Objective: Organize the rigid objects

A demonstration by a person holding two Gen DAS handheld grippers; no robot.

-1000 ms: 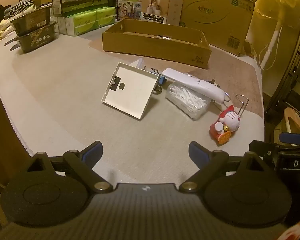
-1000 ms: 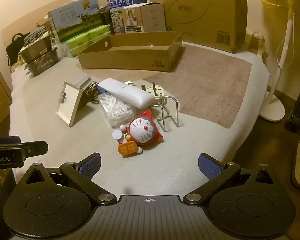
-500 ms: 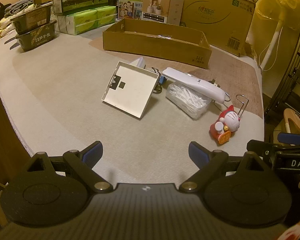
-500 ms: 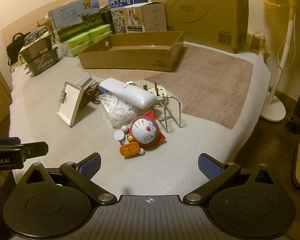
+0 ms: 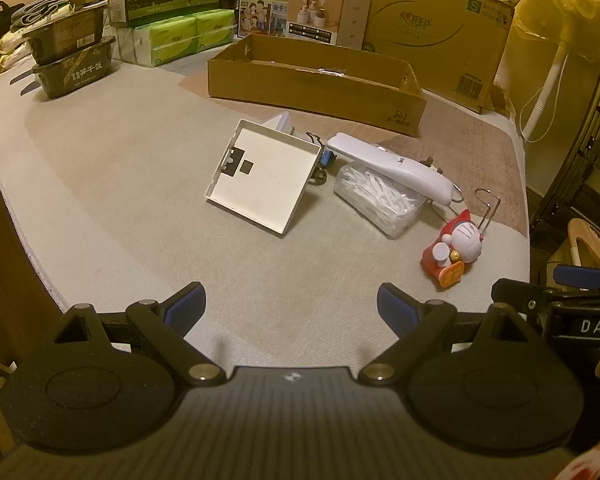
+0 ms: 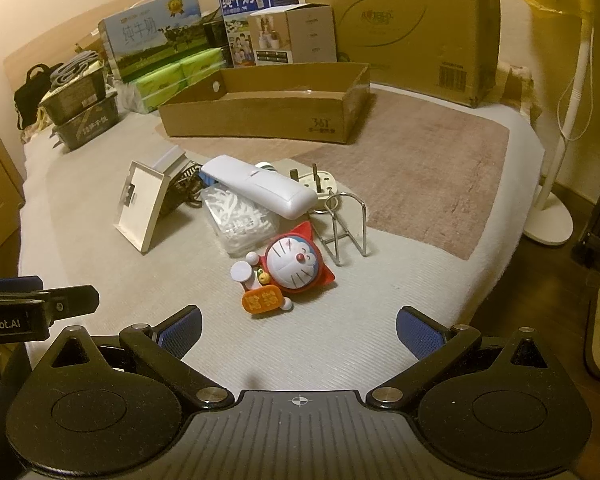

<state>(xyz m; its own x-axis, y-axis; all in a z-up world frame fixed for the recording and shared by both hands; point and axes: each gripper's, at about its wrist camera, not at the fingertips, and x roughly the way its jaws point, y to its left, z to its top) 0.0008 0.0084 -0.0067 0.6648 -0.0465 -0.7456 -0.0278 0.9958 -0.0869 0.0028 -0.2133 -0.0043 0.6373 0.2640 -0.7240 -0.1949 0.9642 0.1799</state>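
A pile of objects lies on the pale bed cover: a white flat box lid [image 5: 260, 178] [image 6: 142, 208], a white remote-shaped device [image 5: 392, 168] [image 6: 260, 186] resting on a clear box of white sticks [image 5: 376, 200] [image 6: 240, 220], a red and white cat figurine [image 5: 456, 246] [image 6: 288, 270], a wire stand [image 6: 346, 224] and a white plug [image 6: 314, 182]. My left gripper [image 5: 290, 308] is open and empty, short of the lid. My right gripper [image 6: 298, 330] is open and empty, just in front of the figurine.
A shallow open cardboard tray [image 5: 316, 84] [image 6: 268, 106] stands behind the pile on a brown mat [image 6: 420, 160]. Cartons and black containers [image 5: 72, 56] line the back. A fan stand [image 6: 556, 184] is on the floor right of the bed edge.
Both grippers have moved slightly forward toward the pile; the figurine sits closer to my right gripper. Nothing was grasped.
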